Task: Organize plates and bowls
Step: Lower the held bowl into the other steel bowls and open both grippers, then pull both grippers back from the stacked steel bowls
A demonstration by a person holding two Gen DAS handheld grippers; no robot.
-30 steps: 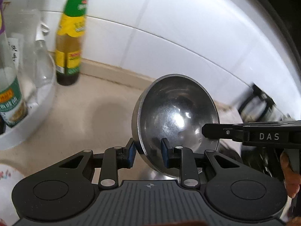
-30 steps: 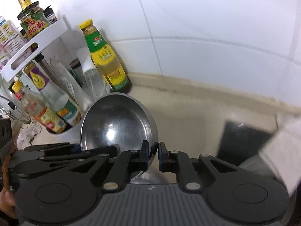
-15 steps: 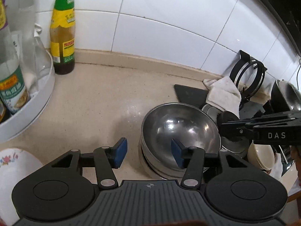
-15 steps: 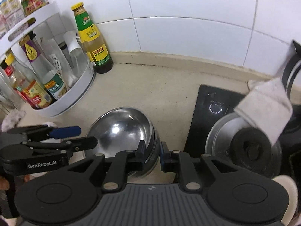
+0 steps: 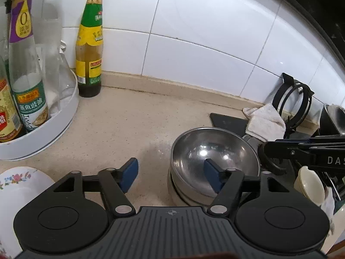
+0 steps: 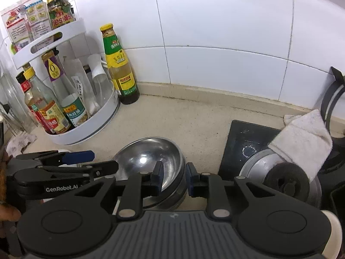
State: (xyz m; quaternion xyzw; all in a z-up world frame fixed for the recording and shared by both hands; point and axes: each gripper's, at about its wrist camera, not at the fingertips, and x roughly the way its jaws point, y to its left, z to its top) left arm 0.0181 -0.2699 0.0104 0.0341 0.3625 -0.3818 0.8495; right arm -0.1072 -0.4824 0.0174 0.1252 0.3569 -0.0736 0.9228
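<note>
A shiny steel bowl [image 5: 215,153] [image 6: 148,157] rests upright, nested in a second steel bowl [image 5: 179,192] [image 6: 175,194] on the beige counter. My left gripper [image 5: 171,176] is opening; its blue pads straddle the bowl's left rim without touching it. At the opposite rim my right gripper [image 6: 174,178] is opening too, with a narrow gap on each side of the rim. Each gripper shows in the other's view: the right one [image 5: 301,151] at the right edge, the left one [image 6: 75,161] at the left edge.
A white rack of bottles [image 6: 86,125] and a green-labelled sauce bottle [image 5: 89,49] stand at the back left. A flowered plate [image 5: 21,185] lies near left. On the right are a black cooktop [image 6: 248,138], a glass lid [image 6: 258,166], a white cloth [image 5: 265,120] and a cream bowl [image 5: 310,183].
The steel bowl, held tilted in the air by both grippers, has come down into the other steel bowl. The left jaws have spread wide and the right jaws have parted slightly.
</note>
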